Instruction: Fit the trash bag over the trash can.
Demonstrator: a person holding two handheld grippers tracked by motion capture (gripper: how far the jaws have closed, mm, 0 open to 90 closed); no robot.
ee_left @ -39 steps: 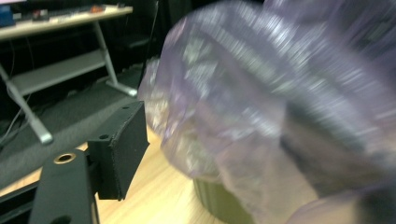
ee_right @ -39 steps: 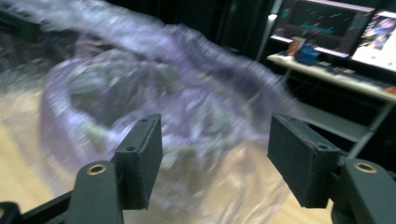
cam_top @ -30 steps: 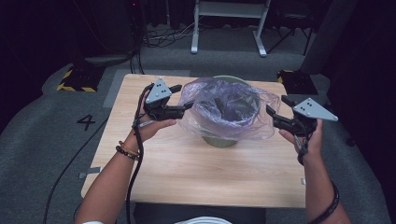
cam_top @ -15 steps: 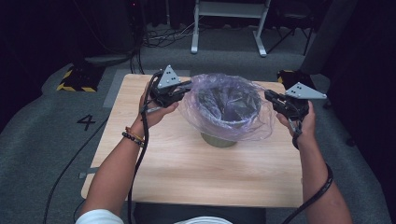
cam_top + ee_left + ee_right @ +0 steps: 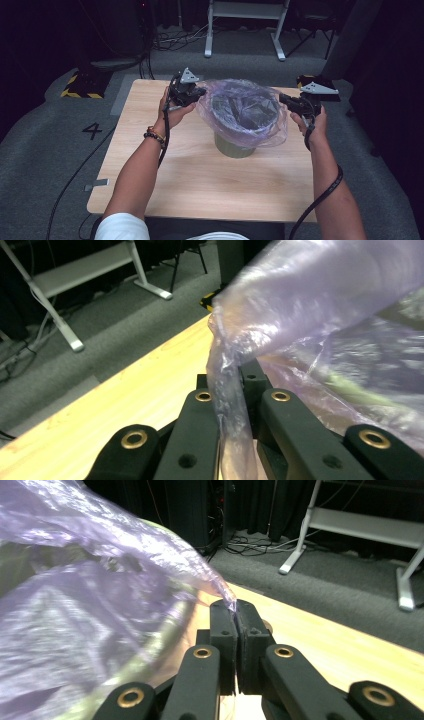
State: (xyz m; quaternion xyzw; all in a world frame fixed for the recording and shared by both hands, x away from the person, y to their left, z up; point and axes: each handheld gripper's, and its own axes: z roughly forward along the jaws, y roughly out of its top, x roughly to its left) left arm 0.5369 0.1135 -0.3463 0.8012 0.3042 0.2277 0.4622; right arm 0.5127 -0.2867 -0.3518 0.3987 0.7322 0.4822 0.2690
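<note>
You have a purple plastic bag [image 5: 243, 114] draped over a green bin [image 5: 235, 147] that stands in the middle of the counter [image 5: 190, 185], and each claw pinches the bag's rim. The left claw [image 5: 199, 94] is clenched on a fold of film at the bag's left edge; in the left gripper view the plastic [image 5: 227, 405] runs down between the black jaws. The right claw [image 5: 286, 100] is clenched on the right edge, and in the right gripper view only a thin tip of film [image 5: 227, 600] is caught at the jaw ends.

That right hold looks slight, so pull evenly and slowly. As I judge it, you are about to stretch or lift the bag's mouth; keep both hands at the same height and draw them apart or upward together, so the film does not slip out on the right or tear at the pinch. Watch that the bin stays planted on the counter; if it tips or drags, ease off and take a deeper bite of plastic before going on.

Against the earlier frames, both claws have just been closing onto the film. Your hands, which stood out to the sides nearer you, are now farther across the counter, by the far half of the rim.
</note>
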